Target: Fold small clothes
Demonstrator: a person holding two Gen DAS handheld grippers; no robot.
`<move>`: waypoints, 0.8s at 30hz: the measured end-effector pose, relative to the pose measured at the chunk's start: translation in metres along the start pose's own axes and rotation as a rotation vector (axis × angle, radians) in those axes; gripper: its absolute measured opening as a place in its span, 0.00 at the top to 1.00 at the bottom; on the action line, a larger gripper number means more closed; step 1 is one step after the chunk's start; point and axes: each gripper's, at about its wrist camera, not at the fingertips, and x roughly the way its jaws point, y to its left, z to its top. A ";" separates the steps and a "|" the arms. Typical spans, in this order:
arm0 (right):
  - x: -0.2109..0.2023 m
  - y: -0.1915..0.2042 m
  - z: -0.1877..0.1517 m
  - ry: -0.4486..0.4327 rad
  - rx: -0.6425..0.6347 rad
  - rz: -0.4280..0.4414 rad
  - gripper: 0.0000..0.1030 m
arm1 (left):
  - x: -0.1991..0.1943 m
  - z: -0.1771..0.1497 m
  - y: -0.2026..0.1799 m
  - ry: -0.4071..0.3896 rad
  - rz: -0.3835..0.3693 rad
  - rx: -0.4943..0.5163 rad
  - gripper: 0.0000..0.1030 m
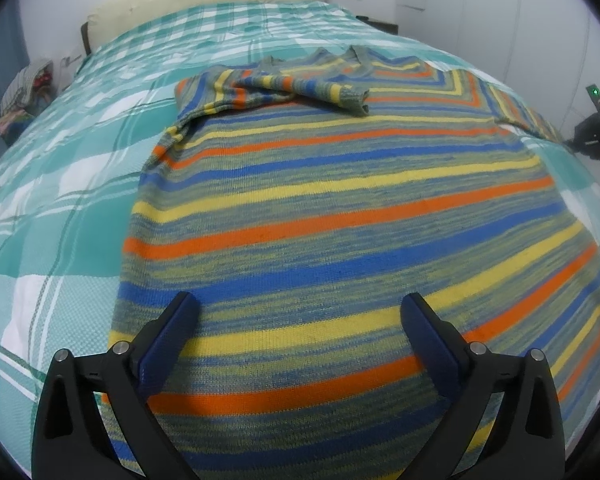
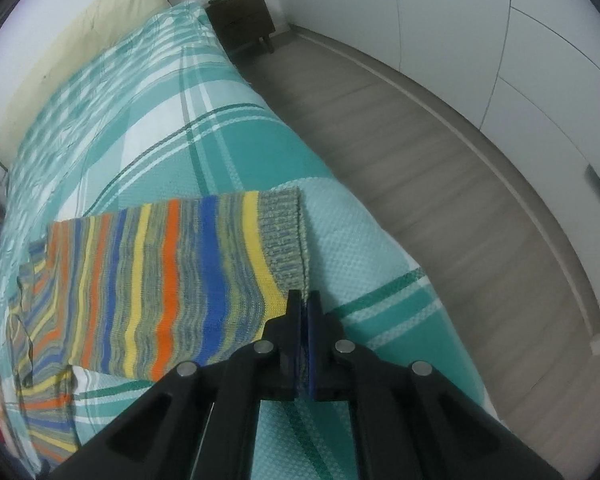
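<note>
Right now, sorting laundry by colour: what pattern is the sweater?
Sweater: orange, blue, yellow and grey-green stripes; left wrist view.

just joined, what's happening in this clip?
A striped sweater lies spread on a teal plaid bed, mid-fold. One sleeve is already folded across the chest. The right claw is shut on the cuff of the other sleeve, which lies stretched out toward the bed edge. The left claw is open above the sweater's body, holding nothing.

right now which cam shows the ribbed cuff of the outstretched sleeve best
The right wrist view: the ribbed cuff fills the centre, with the right gripper shut on its corner. The left wrist view shows only that sleeve's upper part at the far right edge; its cuff is out of sight.
</note>
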 end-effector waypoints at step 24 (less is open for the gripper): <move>-0.167 0.150 -0.095 -0.437 -0.400 0.263 0.28 | 0.080 0.154 -0.079 0.003 0.168 0.496 0.10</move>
